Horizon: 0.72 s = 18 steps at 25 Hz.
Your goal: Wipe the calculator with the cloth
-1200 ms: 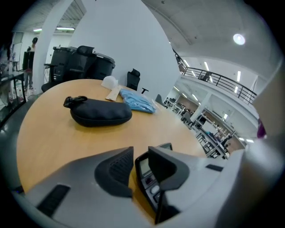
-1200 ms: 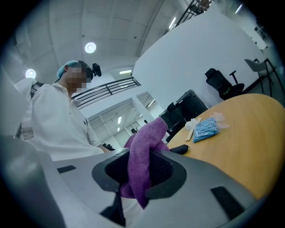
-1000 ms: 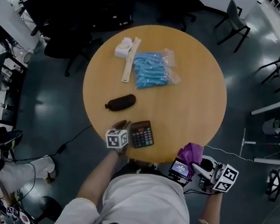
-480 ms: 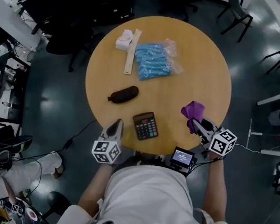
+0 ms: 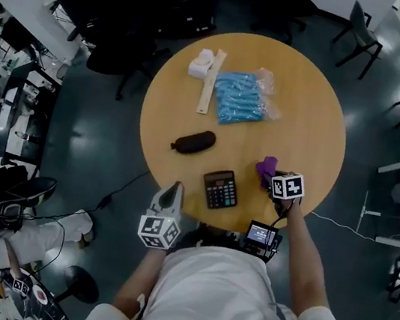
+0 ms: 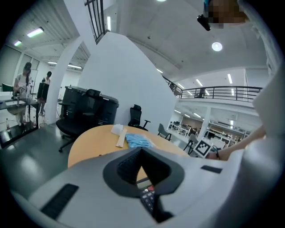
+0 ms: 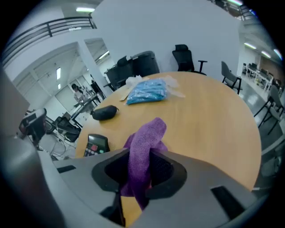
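Clamping one cloth (image 7: 147, 138), right gripper (image 5: 271, 179) hangs near one calculator (image 5: 221, 189); left gripper (image 5: 174, 189), jaws closed.

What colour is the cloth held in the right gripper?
Purple. The cloth shows best in the right gripper view.

The cloth (image 7: 143, 147) between the right gripper (image 7: 141, 165) fingers (image 7: 167, 171) is bright purple. Both grippers are plain grey, the left gripper (image 6: 141, 156) too, and their cubes (image 5: 158, 231) have black-and-white square markers. The calculator (image 5: 221, 189) left of those fingers is black with a red and a green key. The table (image 5: 305, 120) is tan wood. Past the fingers, the packet (image 5: 242, 98) is light blue and the pouch (image 5: 193, 141) is black.
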Tool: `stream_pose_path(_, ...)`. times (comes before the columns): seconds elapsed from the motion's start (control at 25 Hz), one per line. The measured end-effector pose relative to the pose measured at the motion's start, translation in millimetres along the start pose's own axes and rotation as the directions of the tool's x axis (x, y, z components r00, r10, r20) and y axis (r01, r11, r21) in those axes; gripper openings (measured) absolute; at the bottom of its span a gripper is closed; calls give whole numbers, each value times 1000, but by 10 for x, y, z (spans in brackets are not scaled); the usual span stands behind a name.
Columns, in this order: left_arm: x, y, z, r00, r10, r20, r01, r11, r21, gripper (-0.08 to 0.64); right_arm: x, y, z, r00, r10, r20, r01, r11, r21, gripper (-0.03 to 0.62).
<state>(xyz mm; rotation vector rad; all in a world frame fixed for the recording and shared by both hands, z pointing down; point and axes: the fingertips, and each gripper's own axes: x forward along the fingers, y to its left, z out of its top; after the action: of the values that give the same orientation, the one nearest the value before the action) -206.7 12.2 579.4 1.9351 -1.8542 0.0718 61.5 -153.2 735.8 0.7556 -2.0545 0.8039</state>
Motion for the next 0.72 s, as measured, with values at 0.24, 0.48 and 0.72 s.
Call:
stream_pose_path(0.24,-23,-33,29,1000,9,-19,-9,1000,1,8,268,136,-345,990,-66,-128,54,994,-91,115)
stream_pose_path(0.48,23,-89,-14,999,6,-43,-7,1000,-11,8,372,231,-527,974,-70,-214,47,993,-108,156)
stream_pose_path(0.72,57,-199,12,999,-16,-40,15,1000,-16,8,233,263,-575,976,-69,-207,50,994,-95,192)
